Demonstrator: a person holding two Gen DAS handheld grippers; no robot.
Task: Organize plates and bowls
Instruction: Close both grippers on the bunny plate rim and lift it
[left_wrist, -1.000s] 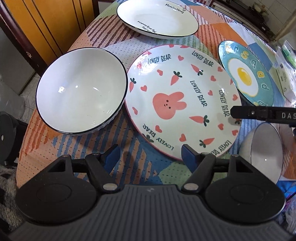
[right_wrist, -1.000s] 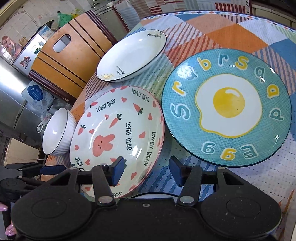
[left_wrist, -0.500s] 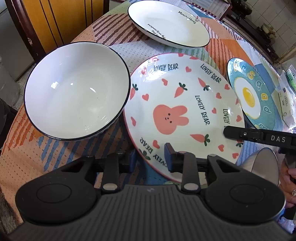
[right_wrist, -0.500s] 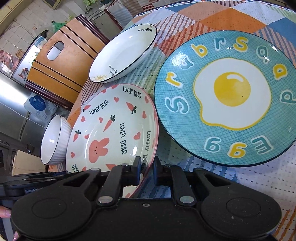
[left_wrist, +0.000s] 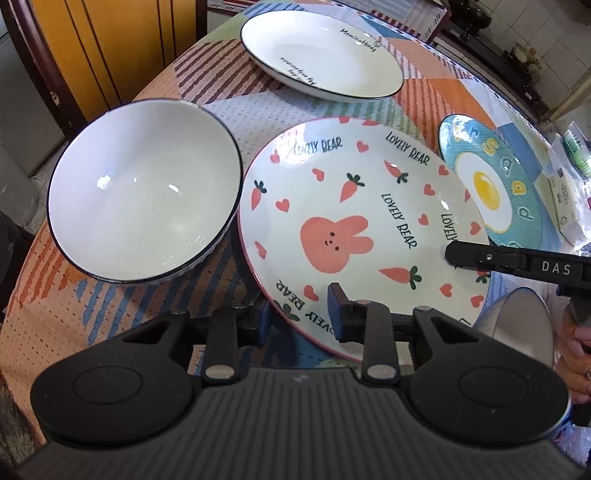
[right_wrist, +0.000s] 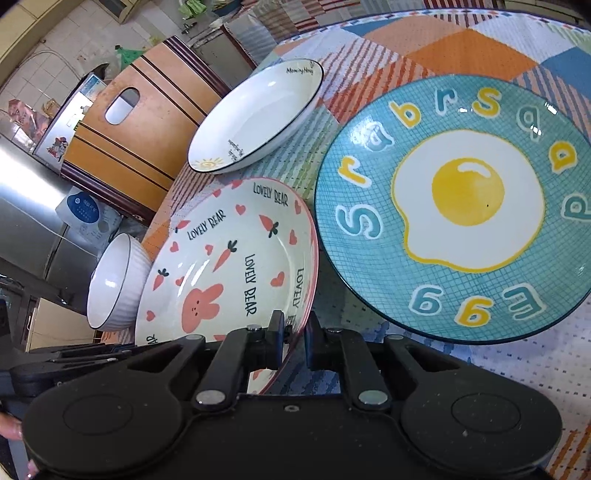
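Up close, white bunny plate (left_wrist: 354, 236), pink-rimmed, carrots and hearts, near edge pinched by both grippers' fingers (right_wrist: 276, 332).

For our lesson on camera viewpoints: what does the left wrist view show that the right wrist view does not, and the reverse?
Only the left wrist view shows the white bowl's whole inside and the right gripper reaching over the bunny plate. Only the right wrist view shows the egg plate whole, the fridge and the right gripper's fingers straddling the bunny plate's rim. Both share the bunny plate, white bowl, white plate and egg plate.
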